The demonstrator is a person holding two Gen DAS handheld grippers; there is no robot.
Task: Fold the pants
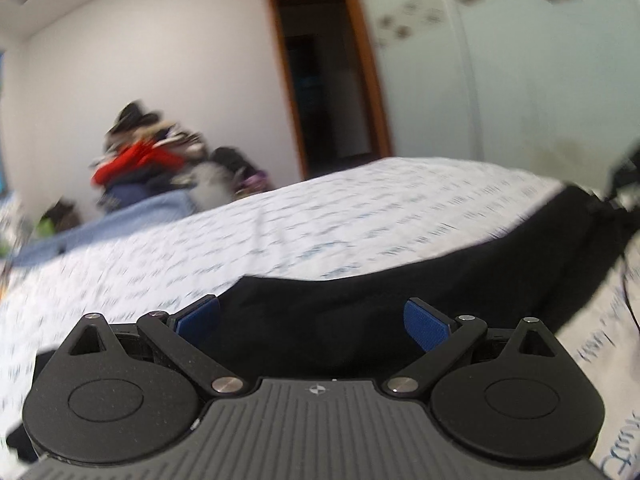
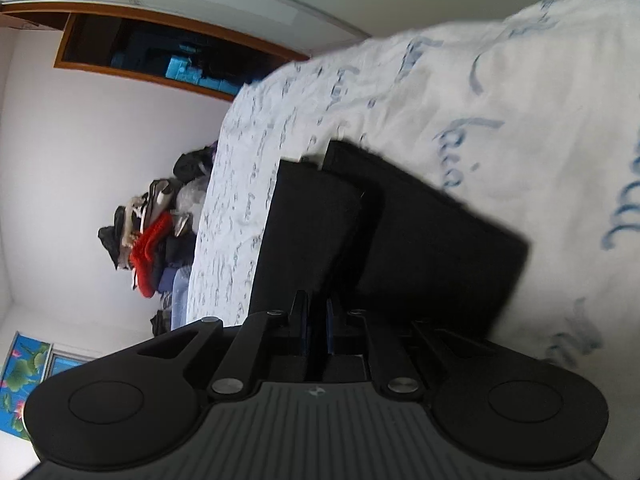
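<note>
Left wrist view first: the left gripper (image 1: 312, 322) sits with its jaws spread wide, blue pads (image 1: 425, 324) well apart and nothing between them. Straight ahead of the fingers, and running under them, lies the black pants (image 1: 400, 292), a long dark band stretching away to the gripper's right across the bed sheet (image 1: 260, 232), white with blue script all over it. At the far right end of that band the cloth bunches and rises, though blur hides what is there. Beyond the sheet, ahead and to the left, a heap of clothes (image 1: 148, 160) with a red piece in it stands against the wall, and a wood-framed doorway (image 1: 328, 84) opens further back.

Over to the right wrist view, rolled well onto its side: the right gripper (image 2: 317, 320) has its fingers drawn close together, only a narrow slot between the blue pads, and black cloth runs right into that slot, so it is clamped on the pants (image 2: 312, 232). From the fingertips the fabric spreads forward in two flat dark panels, the one to the gripper's right overlapped by the left one, both lying on the printed bed sheet (image 2: 500, 100). Off to the gripper's left is the clothes heap (image 2: 148, 236) again, red piece showing
</note>
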